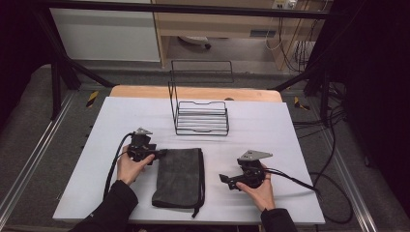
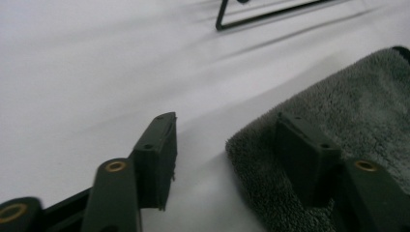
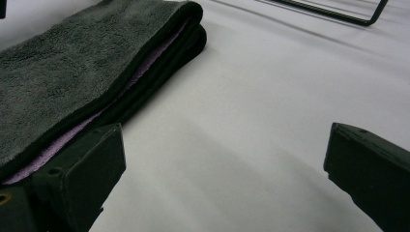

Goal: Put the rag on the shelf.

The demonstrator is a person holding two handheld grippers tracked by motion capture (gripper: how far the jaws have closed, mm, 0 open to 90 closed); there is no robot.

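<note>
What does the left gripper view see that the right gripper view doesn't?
Left gripper view: one jaw of the open left hand-held gripper rests on top of the grey towel at its corner. Right gripper view: the towel's folded edge with a purple inner layer, and the right hand-held gripper open beside it. Both: towel, white table, part of the wire rack.

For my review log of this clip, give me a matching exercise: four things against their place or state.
Things:
1. folded towel
2. wire rack
3. left gripper
4. right gripper

Places or states:
a. jaws open, one over the towel's corner
b. at the far middle of the table
c. lying flat between the two hands
d. jaws open over bare table, beside the towel's folded edge

Pairs: 1-c, 2-b, 3-a, 4-d
</note>
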